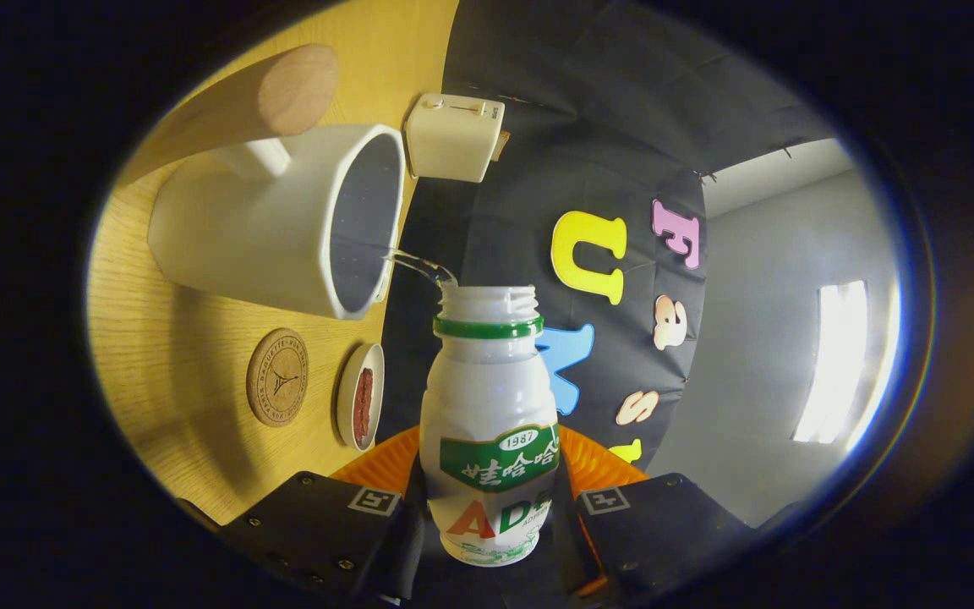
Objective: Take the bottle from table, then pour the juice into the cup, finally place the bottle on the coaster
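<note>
My gripper (pixel 487 507) is shut on a small white bottle (pixel 487 406) with a green neck ring and a green label. Both fingers press on its lower body, and its cap is off. The whole view is rolled sideways, so the bottle is tilted over toward the cup. A thin clear stream (pixel 421 267) runs from the bottle's mouth into the open mouth of a large white cup (pixel 284 228) with a wooden handle (pixel 250 101), which stands on the wooden table (pixel 157 406). A round cork coaster (pixel 277 377) lies on the table beside the cup, nearer the fingers.
A small white dish (pixel 361 406) with something dark red in it sits by the coaster. A cream box-shaped appliance (pixel 454 135) stands beyond the cup at the table's far side. The booth's black cloth wall and a grey room wall lie beyond.
</note>
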`<state>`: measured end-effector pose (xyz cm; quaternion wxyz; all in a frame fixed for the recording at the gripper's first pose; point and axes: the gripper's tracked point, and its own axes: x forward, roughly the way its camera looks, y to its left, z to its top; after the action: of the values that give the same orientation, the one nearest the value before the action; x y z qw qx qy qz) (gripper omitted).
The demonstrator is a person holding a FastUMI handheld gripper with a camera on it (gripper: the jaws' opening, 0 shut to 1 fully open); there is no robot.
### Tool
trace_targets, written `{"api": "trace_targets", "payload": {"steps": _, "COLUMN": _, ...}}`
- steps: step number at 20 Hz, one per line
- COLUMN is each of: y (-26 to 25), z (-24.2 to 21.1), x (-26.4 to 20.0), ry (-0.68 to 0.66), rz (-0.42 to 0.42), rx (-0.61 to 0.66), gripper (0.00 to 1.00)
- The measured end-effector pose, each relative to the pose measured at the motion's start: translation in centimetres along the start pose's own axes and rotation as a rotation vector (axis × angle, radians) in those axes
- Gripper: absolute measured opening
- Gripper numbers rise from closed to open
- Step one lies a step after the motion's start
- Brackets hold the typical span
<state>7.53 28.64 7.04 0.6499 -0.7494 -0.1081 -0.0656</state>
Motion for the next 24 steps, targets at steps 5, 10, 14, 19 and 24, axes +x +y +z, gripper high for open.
{"api": "trace_targets", "payload": {"steps": 5, "y": -0.06, "z": -0.11, "x": -0.04, "ry": -0.002, "rz": -0.003, "rx": -0.012, "gripper": 0.63}}
{"api": "trace_targets", "payload": {"steps": 10, "y": -0.07, "z": -0.15, "x": 0.0, "ry": -0.004, "rz": -0.003, "rx": -0.023, "gripper": 0.63}}
{"api": "trace_targets", "payload": {"steps": 14, "y": -0.13, "z": -0.2, "x": 0.03, "ry": -0.007, "rz": -0.007, "rx": -0.034, "gripper": 0.63}}
{"api": "trace_targets", "payload": {"steps": 19, "y": -0.08, "z": -0.24, "x": -0.13, "ry": -0.009, "rz": -0.005, "rx": -0.04, "gripper": 0.63}}
{"api": "trace_targets", "payload": {"steps": 24, "y": -0.12, "z": -0.21, "x": 0.02, "ry": -0.012, "rz": -0.004, "rx": -0.043, "gripper": 0.63}}
